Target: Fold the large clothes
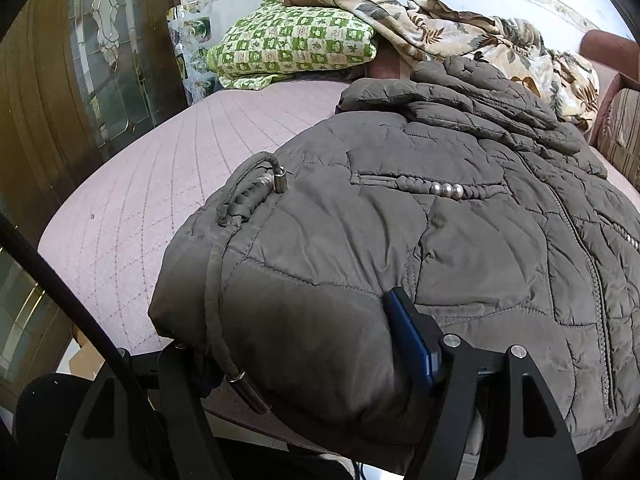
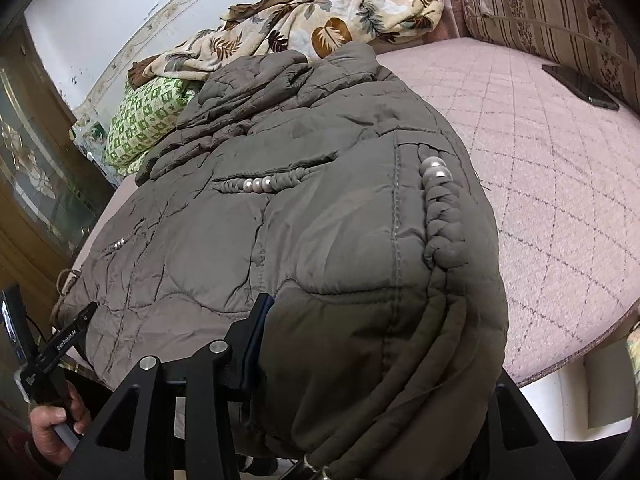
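Note:
A grey-brown quilted jacket (image 1: 420,240) lies front up on the pink quilted bed (image 1: 132,216), with pearl-trimmed pockets and a drawstring with metal ends. My left gripper (image 1: 296,332) is shut on the jacket's near left hem corner. Its blue pad (image 1: 408,340) presses into the fabric, and the other finger is hidden under the bulge. In the right wrist view my right gripper (image 2: 380,340) is shut on the jacket's (image 2: 320,220) near right hem corner. One pad (image 2: 260,328) shows against the cloth; the jacket covers the other.
A green checked pillow (image 1: 296,44) and a floral blanket (image 2: 320,20) lie at the far side of the bed. A striped cushion (image 2: 552,12) and a black phone (image 2: 580,84) sit at the right. A wooden cabinet with glass doors (image 1: 80,80) stands left. A person's hand (image 2: 52,428) shows.

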{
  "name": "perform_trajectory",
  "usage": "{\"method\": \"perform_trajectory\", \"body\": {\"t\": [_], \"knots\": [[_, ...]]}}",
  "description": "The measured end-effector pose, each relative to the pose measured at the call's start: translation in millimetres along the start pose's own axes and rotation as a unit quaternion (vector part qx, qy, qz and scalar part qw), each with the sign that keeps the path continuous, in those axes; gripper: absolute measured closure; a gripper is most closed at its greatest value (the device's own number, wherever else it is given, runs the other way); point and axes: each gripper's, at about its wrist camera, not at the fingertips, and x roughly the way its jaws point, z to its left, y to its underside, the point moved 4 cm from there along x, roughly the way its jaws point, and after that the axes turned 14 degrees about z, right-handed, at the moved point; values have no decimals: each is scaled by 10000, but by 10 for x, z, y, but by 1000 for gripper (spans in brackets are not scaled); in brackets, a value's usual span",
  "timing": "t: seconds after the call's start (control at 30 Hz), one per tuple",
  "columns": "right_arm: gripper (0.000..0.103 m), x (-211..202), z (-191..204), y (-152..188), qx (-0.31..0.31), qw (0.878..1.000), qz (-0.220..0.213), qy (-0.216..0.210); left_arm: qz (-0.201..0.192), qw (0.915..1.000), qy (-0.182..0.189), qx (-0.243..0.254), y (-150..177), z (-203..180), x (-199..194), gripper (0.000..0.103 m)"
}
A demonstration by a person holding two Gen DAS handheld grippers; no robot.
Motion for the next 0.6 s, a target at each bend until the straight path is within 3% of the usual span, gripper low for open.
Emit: {"method": "perform_trajectory", "body": {"t": [0.6], "knots": [[55,-13,1,9,-16,9999,-126,4,-21,9996,-269,123,-5,4,2,26]]}}
